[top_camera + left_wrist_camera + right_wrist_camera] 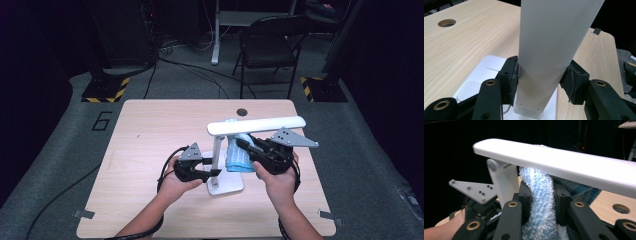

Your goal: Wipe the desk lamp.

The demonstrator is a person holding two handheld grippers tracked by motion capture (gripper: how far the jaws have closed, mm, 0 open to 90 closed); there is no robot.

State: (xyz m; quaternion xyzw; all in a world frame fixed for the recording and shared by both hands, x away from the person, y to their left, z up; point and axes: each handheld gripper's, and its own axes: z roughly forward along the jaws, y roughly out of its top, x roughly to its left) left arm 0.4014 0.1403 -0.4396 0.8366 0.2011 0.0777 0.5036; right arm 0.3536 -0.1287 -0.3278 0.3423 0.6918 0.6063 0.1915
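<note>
Right gripper clamps fluffy blue cloth | left gripper clamps white lamp post

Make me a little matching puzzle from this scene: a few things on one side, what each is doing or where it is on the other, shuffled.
Things:
1. lamp post
2. blue cloth
3. lamp head
4. round hole

States:
A. squeezed between the right gripper's jaws, its upper end touching the lamp
B. lies level across the top of the lamp
C. sits in the table at its far edge
D. clamped near its foot by the left gripper

Pairs: 1-D, 2-A, 3-B, 4-C
</note>
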